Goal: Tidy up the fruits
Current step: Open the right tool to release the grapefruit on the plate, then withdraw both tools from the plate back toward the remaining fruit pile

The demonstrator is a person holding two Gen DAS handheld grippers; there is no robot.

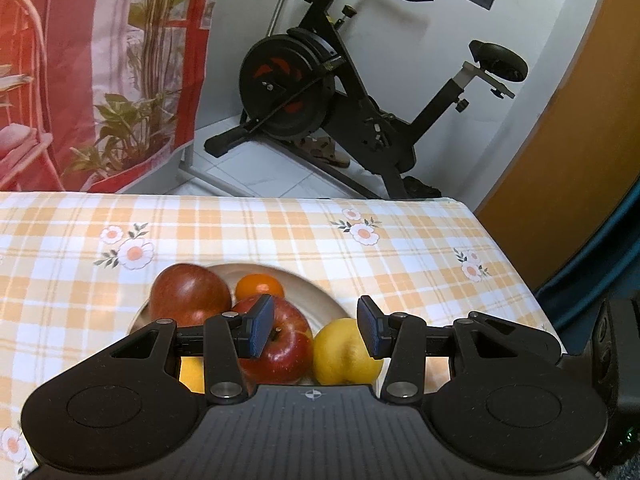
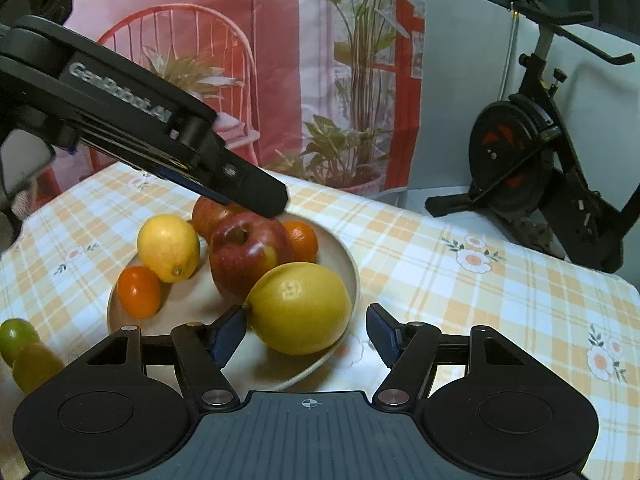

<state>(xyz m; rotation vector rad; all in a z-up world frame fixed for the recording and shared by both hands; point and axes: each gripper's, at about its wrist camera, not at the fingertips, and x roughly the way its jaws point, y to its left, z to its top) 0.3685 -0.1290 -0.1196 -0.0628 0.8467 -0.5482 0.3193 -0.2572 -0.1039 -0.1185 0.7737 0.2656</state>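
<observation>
**Tools over the fruit plate, both with jaws apart**

Right tool (image 2: 306, 330) points down at the near rim of the plate (image 2: 352, 276). Jaws apart; its left pad touches the tip of the big lemon (image 2: 300, 308), the right pad stands clear of it. No grip. That lemon lies on the plate's near edge, against the red apple (image 2: 250, 258).

Left tool (image 1: 316, 326) hangs above the same plate, jaws parted, nothing between the pads. From its own camera the red apple sits behind its left pad and the big lemon just right of centre. In the right wrist view its dark finger reaches in from the upper left, tip over the apples.

On the plate, nearer to farther: big lemon, small orange (image 2: 139, 292), red apple, second lemon (image 2: 168, 248), another orange (image 2: 303, 240), darker apple (image 2: 208, 212) at the back.

Off the plate, lower left in the right wrist view: a green lime (image 2: 17, 336) and a yellow fruit (image 2: 34, 366) on the table (image 2: 500, 292), checked orange cloth with flowers.

Beyond the table: printed red curtain (image 2: 280, 60), exercise bike (image 2: 532, 152).
</observation>
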